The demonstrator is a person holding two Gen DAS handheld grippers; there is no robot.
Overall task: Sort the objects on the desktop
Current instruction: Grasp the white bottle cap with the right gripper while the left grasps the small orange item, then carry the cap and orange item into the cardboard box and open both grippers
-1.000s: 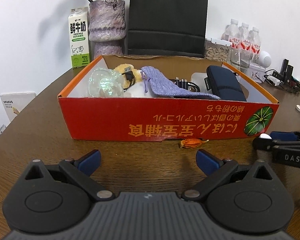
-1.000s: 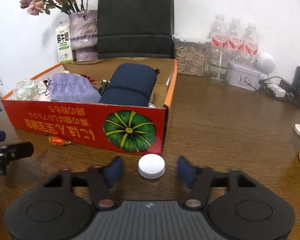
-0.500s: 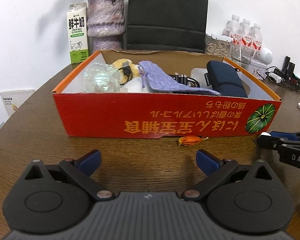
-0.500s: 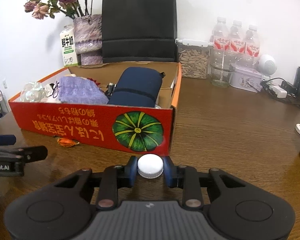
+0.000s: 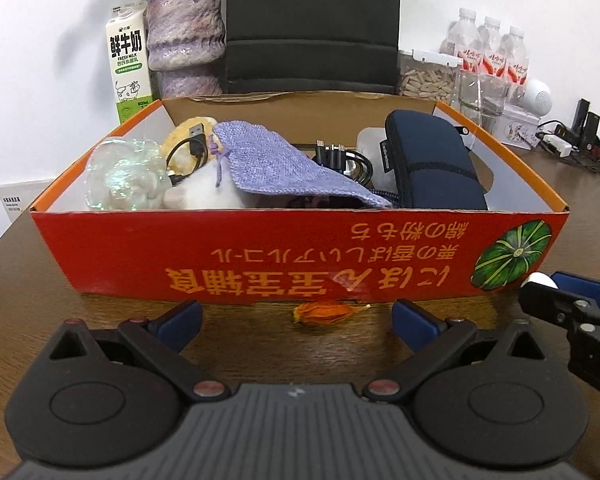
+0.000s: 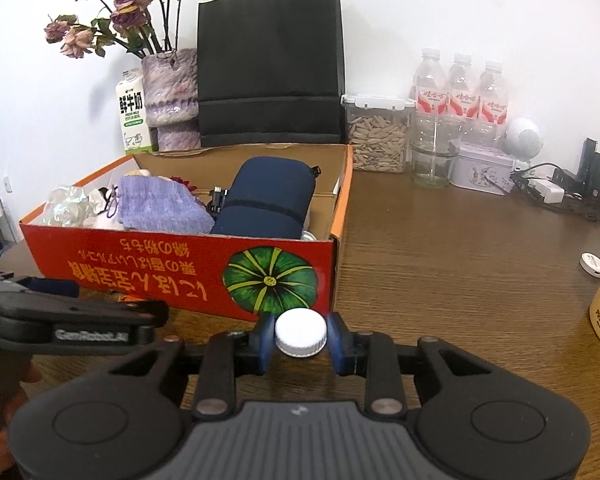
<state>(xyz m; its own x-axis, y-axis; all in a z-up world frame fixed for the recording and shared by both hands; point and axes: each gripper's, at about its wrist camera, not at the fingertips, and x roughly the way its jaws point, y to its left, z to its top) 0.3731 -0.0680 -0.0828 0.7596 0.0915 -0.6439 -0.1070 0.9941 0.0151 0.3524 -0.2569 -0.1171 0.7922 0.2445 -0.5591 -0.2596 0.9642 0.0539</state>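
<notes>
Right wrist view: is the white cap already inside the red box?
No. The white cap sits clamped in the right gripper, outside the red box, in front of its near wall.

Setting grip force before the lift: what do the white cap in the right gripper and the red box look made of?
White cap: looks like hard moulded plastic, matte, with fine ribbing round its rim. Red box: printed cardboard with a slight sheen; the brown raw board shows on its inner back wall and torn top edge.

One red box point(image 6: 148, 276), one black bag point(image 6: 270, 64), three water bottles point(image 6: 460, 96), one milk carton point(image 6: 132, 112), one vase point(image 6: 172, 92), one white cap point(image 6: 300, 332), one seed jar point(image 6: 378, 132), one tin point(image 6: 480, 168), two hand-held grippers point(image 6: 300, 338)
</notes>
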